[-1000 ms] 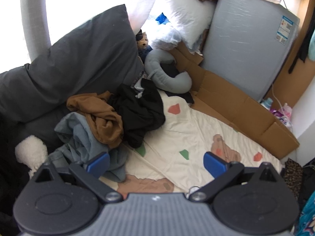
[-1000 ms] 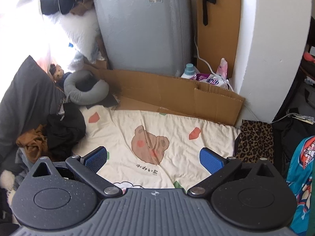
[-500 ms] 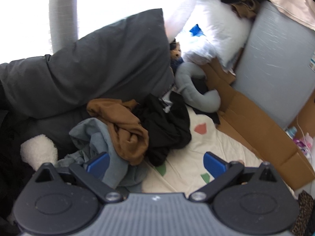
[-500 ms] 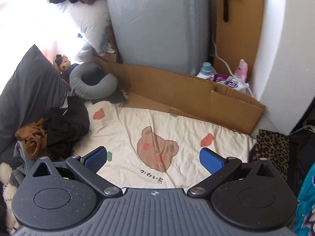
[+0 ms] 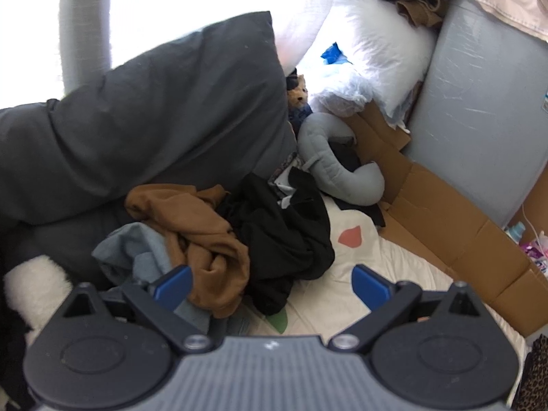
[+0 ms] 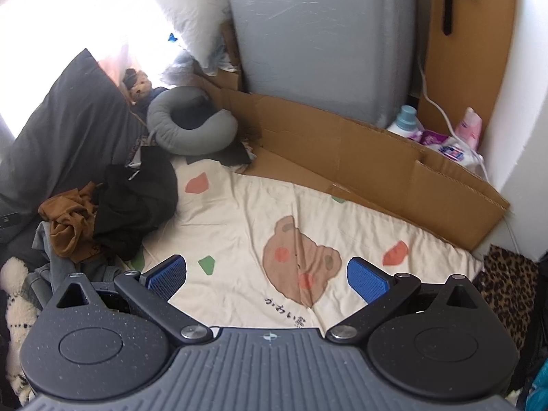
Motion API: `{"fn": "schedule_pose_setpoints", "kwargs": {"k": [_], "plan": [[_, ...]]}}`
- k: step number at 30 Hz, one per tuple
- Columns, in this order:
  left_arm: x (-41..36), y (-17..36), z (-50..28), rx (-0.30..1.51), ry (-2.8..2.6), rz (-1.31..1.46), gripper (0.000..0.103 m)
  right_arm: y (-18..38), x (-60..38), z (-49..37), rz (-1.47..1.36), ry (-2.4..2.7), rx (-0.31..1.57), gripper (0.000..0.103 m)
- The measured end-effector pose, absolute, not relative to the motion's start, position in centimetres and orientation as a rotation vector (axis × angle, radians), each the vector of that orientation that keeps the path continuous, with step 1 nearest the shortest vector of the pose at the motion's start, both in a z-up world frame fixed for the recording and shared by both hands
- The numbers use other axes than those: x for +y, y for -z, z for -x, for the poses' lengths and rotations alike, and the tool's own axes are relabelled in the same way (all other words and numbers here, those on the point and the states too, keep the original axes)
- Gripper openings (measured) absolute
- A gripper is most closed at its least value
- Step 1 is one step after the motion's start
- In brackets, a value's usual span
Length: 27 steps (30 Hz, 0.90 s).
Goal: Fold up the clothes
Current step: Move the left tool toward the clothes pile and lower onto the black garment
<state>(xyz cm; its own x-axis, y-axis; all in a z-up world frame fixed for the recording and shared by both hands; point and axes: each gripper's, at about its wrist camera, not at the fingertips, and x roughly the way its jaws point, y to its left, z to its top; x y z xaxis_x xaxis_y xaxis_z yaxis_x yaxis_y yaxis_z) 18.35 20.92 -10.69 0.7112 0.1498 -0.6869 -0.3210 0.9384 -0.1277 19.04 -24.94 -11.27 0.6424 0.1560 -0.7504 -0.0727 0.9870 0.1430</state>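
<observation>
A heap of clothes lies at the left edge of a cream bear-print sheet (image 6: 239, 212): a brown garment (image 5: 202, 239), a black garment (image 5: 284, 236) and a grey-blue garment (image 5: 137, 253). My left gripper (image 5: 270, 282) hovers open just above the heap, its left pad over the grey-blue cloth, nothing between its fingers. In the right wrist view the same heap shows at the left, brown garment (image 6: 68, 219) beside black garment (image 6: 137, 198). My right gripper (image 6: 267, 275) is open over the bare sheet near the bear print, to the right of the heap.
A large dark grey pillow (image 5: 147, 130) leans behind the heap. A grey neck pillow (image 6: 188, 123) and a small plush bear (image 6: 138, 85) lie beyond it. Flattened cardboard (image 6: 359, 167) lines the far edge, with a grey wrapped mattress (image 6: 322, 34) and bottles (image 6: 406, 118) behind. Leopard cloth (image 6: 507, 274) lies right.
The left gripper has swung left and closer to the heap, which now fills its lower view. The right gripper has drifted forward over the sheet. Both stayed open.
</observation>
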Motion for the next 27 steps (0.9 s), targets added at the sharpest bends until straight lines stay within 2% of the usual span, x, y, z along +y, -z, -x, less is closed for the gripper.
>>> {"fn": "schedule_pose_setpoints", "kwargs": {"k": [11,27], "plan": [[19.2,15.2,-22.9,0.690,-0.207,0.214,0.090,13.3,-23.5,-21.1,-0.128,-0.162,0.875,0.103],[17.8,22.7,-27.2,0.703,-0.159,0.137,0.086,19.7,-22.3,-23.1,-0.158,-0.237,0.926,0.103]]}}
